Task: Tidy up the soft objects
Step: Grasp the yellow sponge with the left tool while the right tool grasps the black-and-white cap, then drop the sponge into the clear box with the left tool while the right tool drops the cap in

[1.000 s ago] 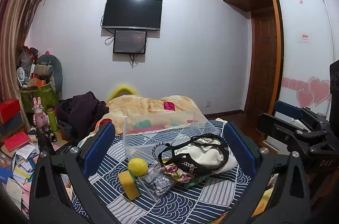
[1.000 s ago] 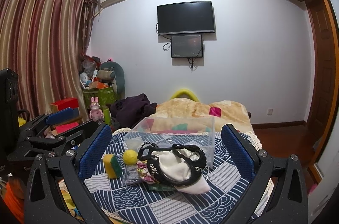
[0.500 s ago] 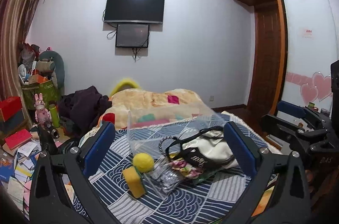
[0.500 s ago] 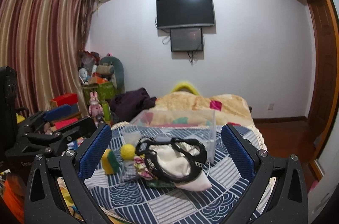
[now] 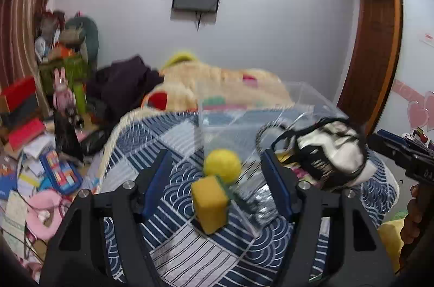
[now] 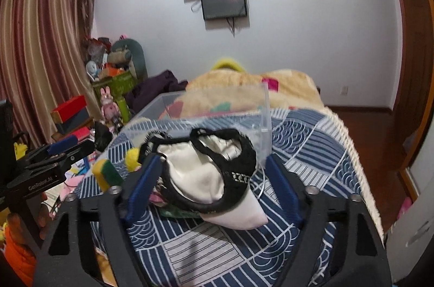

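A yellow sponge [image 5: 210, 203] with a green edge stands on the blue patterned cloth [image 5: 190, 254], a yellow ball [image 5: 222, 165] just behind it. My left gripper [image 5: 217, 189] is open, its blue pads either side of the sponge, apart from it. A white pouch with black lace trim [image 6: 208, 175] lies on a small pile beside a clear plastic box [image 6: 217, 108]. My right gripper [image 6: 211, 192] is open around the pouch, not touching it. The pouch [image 5: 331, 154] and box [image 5: 257, 108] also show in the left wrist view.
A silver packet [image 5: 260, 203] and flowered cloth lie under the pouch. A beige blanket [image 6: 252, 83] covers the bed behind. Toys, boxes and papers [image 5: 40, 165] crowd the floor at left. A wooden door [image 5: 371, 51] stands at right.
Both grippers have moved forward and down toward the cloth. The left now frames the sponge and the right frames the pouch. Both have narrowed but stay open.
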A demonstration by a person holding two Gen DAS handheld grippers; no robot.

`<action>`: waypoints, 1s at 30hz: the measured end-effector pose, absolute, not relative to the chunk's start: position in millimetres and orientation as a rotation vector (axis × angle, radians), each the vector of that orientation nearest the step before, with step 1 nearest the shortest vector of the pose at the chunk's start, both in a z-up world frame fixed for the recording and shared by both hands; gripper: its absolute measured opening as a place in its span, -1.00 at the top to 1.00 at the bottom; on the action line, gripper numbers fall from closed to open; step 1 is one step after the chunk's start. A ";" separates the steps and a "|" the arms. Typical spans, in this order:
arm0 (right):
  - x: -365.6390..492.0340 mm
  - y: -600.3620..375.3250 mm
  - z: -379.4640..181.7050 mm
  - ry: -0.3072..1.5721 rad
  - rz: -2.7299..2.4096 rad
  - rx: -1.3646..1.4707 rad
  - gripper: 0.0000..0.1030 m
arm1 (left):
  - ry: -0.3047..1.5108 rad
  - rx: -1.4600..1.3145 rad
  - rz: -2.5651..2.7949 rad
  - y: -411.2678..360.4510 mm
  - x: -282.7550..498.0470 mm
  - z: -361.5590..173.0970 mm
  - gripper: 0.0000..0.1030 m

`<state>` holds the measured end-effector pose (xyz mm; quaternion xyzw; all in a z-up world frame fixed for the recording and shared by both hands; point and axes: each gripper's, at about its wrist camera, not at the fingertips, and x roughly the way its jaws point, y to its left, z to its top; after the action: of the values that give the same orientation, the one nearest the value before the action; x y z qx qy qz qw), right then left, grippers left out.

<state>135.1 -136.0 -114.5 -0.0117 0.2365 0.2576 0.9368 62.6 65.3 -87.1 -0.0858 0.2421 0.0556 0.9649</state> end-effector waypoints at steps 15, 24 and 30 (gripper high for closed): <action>157.1 -144.0 -130.1 0.565 0.514 0.038 0.60 | 0.584 -0.152 0.092 60.8 86.3 -121.2 0.36; 141.0 -155.6 -95.6 0.439 0.509 0.056 0.66 | 0.483 -0.155 0.075 56.0 70.5 -83.1 0.36; 137.8 -154.2 -69.3 0.357 0.520 0.051 0.67 | 0.429 -0.135 0.056 54.5 72.4 -58.6 0.36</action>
<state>137.8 -154.2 -69.3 0.0251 0.1756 0.2556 0.9504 72.4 54.5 -58.6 -0.0668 0.2126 0.0278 0.9745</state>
